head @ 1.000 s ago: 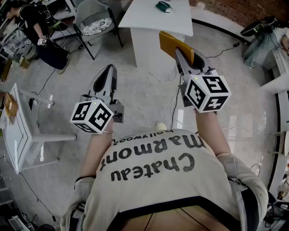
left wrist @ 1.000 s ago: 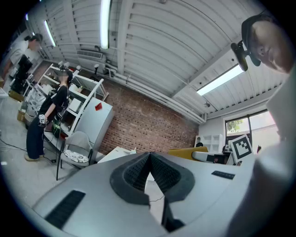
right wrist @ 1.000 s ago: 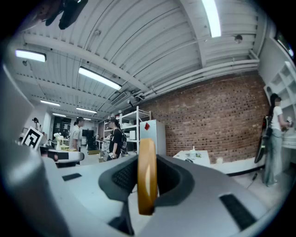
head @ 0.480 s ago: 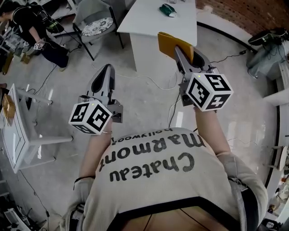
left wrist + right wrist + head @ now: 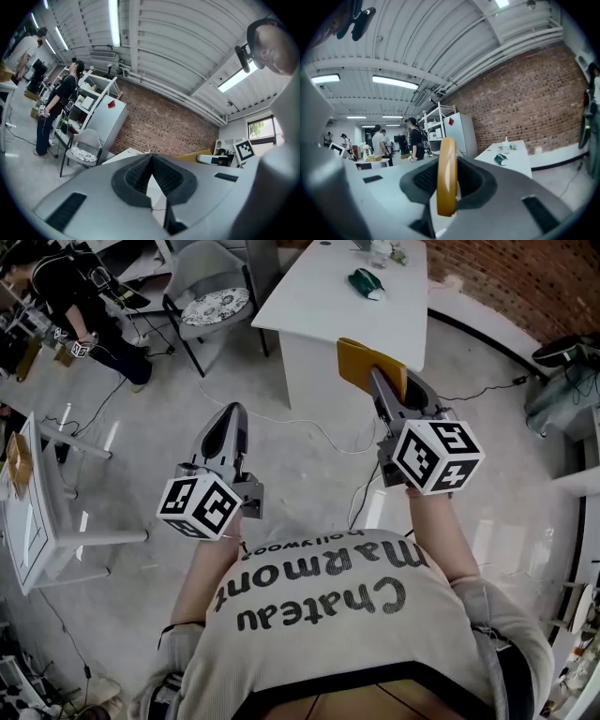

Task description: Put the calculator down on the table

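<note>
Above grey floor, near end of white table: right gripper clamped on yellow calculator, held on edge between pads, seen edge-on in right gripper view. Calculator in air, not resting on table. Left gripper well left of right one, over floor, jaws closed tip to tip, nothing between them. Green object lies at far part of tabletop. Grey chair left of table. Person at far left.
</note>
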### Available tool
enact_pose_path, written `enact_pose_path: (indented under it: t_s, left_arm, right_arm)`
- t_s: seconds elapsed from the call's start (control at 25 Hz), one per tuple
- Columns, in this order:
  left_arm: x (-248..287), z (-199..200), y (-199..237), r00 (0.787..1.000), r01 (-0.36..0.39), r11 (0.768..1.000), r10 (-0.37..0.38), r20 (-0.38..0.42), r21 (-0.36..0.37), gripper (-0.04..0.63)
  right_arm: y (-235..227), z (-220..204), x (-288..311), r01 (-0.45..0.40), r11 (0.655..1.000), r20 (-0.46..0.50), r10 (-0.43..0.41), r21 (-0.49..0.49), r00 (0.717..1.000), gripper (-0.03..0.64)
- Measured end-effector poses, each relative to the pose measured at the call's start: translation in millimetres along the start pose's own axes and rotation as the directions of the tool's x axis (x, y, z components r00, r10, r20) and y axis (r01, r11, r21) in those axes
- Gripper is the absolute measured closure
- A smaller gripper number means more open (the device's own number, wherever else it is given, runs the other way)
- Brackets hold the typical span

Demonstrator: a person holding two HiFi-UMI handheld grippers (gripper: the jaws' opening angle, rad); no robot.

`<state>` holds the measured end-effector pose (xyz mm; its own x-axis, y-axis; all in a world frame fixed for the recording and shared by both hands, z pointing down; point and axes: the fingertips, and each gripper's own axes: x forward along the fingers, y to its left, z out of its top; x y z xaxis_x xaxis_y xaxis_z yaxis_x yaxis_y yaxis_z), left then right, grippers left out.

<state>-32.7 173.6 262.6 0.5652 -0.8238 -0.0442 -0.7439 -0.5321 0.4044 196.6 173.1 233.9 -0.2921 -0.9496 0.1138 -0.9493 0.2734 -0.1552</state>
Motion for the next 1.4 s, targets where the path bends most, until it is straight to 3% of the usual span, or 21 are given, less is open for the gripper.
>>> enact_pose_path:
  t_s: [0.16, 0.24, 0.44, 0.64, 0.92, 1.2, 1.4]
  left_arm:
    - [18, -13, 11, 0.999, -0.019, 0.998, 0.016, -0.041, -0.067, 0.595]
    - [26, -17, 19, 0.999, -0.017, 0.998, 0.014, -0.050, -0.059, 0.595]
    - [59, -9, 34, 0.998, 0.011, 0.995, -0.006, -0.056, 0.101, 0.595]
    - [110, 4, 62, 0.995, 0.059, 0.978, -0.042, -0.086, 0.198, 0.595]
    - [177, 37, 116, 0.993, 0.100, 0.987, -0.090, -0.079, 0.124, 0.595]
    - [221, 62, 165, 0.991, 0.118, 0.987, -0.111, -0.074, 0.111, 0.595]
    - [241, 68, 192, 0.989, 0.127, 0.983, -0.116, -0.091, 0.130, 0.595]
  right_arm:
    - [-16, -16, 16, 0.000, 0.999, -0.052, 0.003, 0.043, 0.999, 0.526]
    - [-19, -22, 26, 0.001, 0.999, -0.064, 0.002, 0.054, 0.998, 0.526]
    - [-26, -21, 61, 0.012, 0.999, -0.059, -0.009, 0.049, 0.998, 0.526]
    - [-37, -14, 116, 0.037, 0.998, -0.062, -0.034, 0.056, 0.997, 0.526]
    - [-42, 9, 194, 0.054, 0.997, -0.034, -0.052, 0.061, 0.998, 0.526]
    - [-46, 22, 256, 0.081, 0.993, -0.003, -0.081, 0.080, 0.997, 0.526]
    - [-57, 14, 290, 0.108, 0.983, -0.013, -0.107, 0.149, 0.994, 0.526]
